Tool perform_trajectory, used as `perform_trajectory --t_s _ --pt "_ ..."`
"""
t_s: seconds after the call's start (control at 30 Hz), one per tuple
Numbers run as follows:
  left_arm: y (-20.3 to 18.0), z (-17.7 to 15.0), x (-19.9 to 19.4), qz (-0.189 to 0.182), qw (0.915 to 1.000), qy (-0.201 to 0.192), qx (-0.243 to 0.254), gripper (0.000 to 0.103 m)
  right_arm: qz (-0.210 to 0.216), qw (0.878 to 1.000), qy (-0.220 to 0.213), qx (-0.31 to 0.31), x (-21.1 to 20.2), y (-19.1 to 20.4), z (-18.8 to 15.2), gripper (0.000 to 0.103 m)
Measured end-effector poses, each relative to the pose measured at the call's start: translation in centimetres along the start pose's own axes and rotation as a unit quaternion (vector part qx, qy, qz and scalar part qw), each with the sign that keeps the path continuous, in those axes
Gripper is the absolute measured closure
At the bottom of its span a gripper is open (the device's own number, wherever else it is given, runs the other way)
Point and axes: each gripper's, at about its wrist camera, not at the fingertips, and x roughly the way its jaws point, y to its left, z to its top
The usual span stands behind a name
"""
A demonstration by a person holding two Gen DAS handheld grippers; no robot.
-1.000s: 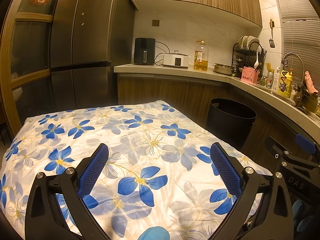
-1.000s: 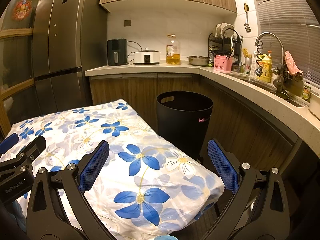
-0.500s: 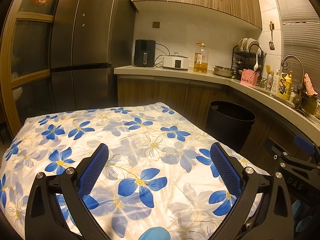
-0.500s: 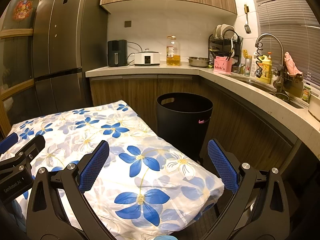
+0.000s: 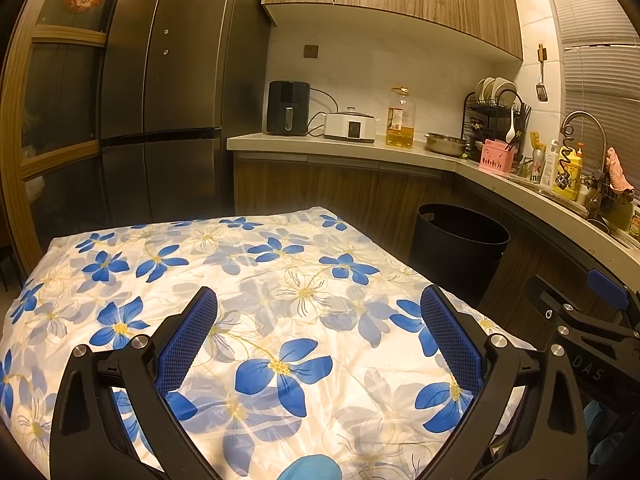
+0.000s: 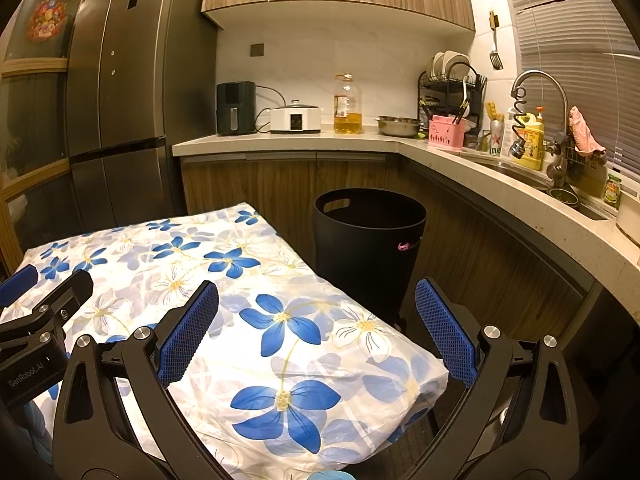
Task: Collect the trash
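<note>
Trash bin (image 6: 370, 240) beside the floral-covered table (image 6: 256, 280): its inside is too dark to read; both left gripper (image 5: 320, 340) and right gripper (image 6: 316, 336) gape wide, empty.

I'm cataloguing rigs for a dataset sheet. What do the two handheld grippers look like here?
Both match: the left gripper and right gripper have black, angular plastic arms joined by round silver bolts, each ending in a flat finger faced with a blue mesh-textured pad. White lettering, "GenRobot.AI", marks the left gripper's body in the right wrist view. No cables or sleeves show.
</note>
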Motion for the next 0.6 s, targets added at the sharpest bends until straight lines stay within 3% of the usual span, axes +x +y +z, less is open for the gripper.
perform_trajectory --t_s 0.1,0.27,0.6 --pt "-0.15 0.1 -0.08 0.0 1.0 -0.001 0.003 0.007 0.0 1.0 0.0 0.0 0.01 0.01 -0.01 0.005" --pt "-0.45 0.33 0.14 -0.001 1.0 0.003 0.008 0.02 -0.001 1.0 -0.001 0.001 -0.06 0.01 0.06 0.005" --pt "-0.89 0.24 0.02 0.002 0.9999 0.0 0.016 0.023 -0.002 1.0 -0.001 0.002 0.01 0.01 0.18 0.005"
